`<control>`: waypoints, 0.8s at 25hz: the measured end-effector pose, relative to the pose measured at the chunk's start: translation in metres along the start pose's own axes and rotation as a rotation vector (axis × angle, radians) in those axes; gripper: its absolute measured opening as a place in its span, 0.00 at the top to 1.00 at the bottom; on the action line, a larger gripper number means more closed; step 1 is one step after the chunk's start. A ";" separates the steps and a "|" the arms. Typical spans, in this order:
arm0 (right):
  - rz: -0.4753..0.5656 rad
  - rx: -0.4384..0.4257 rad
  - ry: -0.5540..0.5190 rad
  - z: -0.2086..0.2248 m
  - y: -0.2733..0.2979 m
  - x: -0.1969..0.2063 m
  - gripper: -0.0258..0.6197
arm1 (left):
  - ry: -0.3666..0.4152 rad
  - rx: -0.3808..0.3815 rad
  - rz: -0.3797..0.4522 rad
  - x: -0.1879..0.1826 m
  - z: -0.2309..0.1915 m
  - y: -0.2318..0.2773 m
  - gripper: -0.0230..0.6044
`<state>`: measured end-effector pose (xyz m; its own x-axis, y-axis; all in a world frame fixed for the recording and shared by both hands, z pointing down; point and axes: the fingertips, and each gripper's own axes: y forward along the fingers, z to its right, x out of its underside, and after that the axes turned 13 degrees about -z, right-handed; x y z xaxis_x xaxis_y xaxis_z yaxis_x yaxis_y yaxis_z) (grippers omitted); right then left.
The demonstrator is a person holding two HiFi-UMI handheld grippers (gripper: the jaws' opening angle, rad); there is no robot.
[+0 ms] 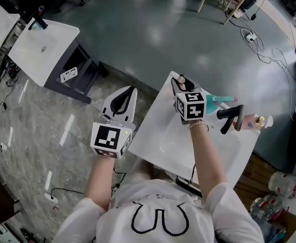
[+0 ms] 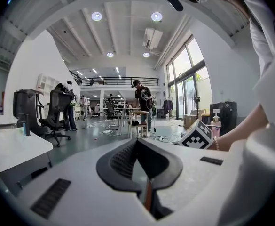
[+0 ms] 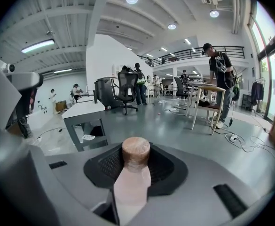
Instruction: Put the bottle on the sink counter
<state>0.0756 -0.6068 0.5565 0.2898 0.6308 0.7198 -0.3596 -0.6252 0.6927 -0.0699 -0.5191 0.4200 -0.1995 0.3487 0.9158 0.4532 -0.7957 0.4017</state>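
A pale pink bottle with a brown cap [image 3: 135, 173] stands up between the jaws of my right gripper [image 3: 136, 161], which is shut on it. In the head view that gripper [image 1: 180, 85] hovers over the back left part of the white sink counter [image 1: 163, 135], and only the bottle's cap [image 1: 180, 79] peeks out between the jaws. My left gripper [image 1: 123, 99] hangs left of the counter, over the floor. Its jaws [image 2: 137, 147] are shut with nothing in them.
A black faucet [image 1: 231, 118] rises at the counter's right side, with a pink pump bottle [image 1: 251, 121] and a teal item [image 1: 223, 100] beside it. Another white table [image 1: 41, 49] stands at the far left. Cables and chairs lie across the grey floor beyond.
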 end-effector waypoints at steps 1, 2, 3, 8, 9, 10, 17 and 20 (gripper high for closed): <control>-0.002 0.000 -0.003 -0.001 -0.001 0.001 0.73 | -0.002 0.000 0.001 0.000 0.000 0.000 0.95; -0.004 0.000 -0.006 -0.001 -0.001 0.002 0.73 | -0.005 0.000 0.003 -0.001 0.000 0.000 0.95; -0.006 0.000 -0.010 -0.001 -0.001 0.003 0.73 | -0.007 0.000 0.005 -0.002 0.001 -0.001 0.95; 0.003 0.011 -0.036 -0.004 -0.002 0.006 0.73 | -0.012 -0.008 0.018 -0.006 0.002 -0.005 0.95; 0.008 0.018 -0.032 -0.004 -0.001 0.007 0.73 | -0.014 -0.011 0.019 -0.006 0.001 -0.006 0.95; 0.011 0.023 -0.018 -0.003 -0.001 0.007 0.73 | -0.017 -0.012 0.020 -0.006 0.001 -0.007 0.95; 0.005 0.015 0.058 -0.004 -0.014 0.013 0.58 | -0.020 -0.013 0.038 -0.007 0.012 -0.022 0.95; 0.011 0.015 0.057 -0.008 -0.024 0.019 0.58 | -0.017 -0.012 0.045 -0.005 0.021 -0.030 0.95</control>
<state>0.0828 -0.5763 0.5532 0.2347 0.6485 0.7241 -0.3487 -0.6392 0.6854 -0.0642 -0.4872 0.4032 -0.1646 0.3206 0.9328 0.4505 -0.8168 0.3603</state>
